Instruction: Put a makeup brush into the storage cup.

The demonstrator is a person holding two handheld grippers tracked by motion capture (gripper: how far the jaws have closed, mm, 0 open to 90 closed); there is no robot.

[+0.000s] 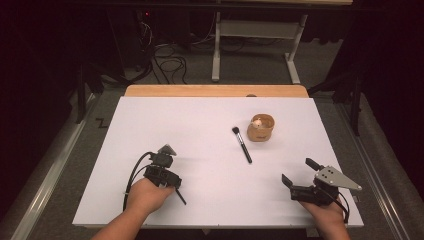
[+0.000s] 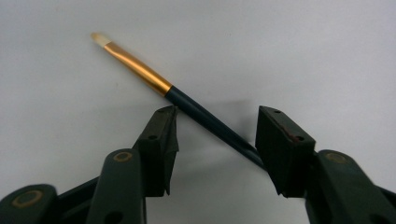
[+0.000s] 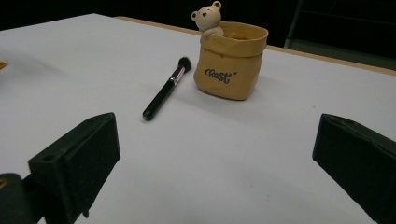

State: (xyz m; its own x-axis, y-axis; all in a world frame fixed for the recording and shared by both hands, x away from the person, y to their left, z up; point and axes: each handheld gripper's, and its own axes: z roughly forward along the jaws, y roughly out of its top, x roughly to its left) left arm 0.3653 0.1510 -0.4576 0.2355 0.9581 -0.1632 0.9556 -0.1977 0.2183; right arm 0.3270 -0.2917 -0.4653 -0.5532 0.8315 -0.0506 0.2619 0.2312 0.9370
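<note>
Gold-banded brush (image 2: 196, 109) lies between left gripper (image 2: 217, 135) jaws.

Dim, soft-focus frames; dark surroundings

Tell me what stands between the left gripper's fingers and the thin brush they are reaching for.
Nothing visible does. The thin brush already lies on the white table between the left gripper's fingers, its dark handle running from one finger across to the other.

high: overhead, forward-down | tongs cams: close, low | shared: table (image 1: 210, 150)
</note>
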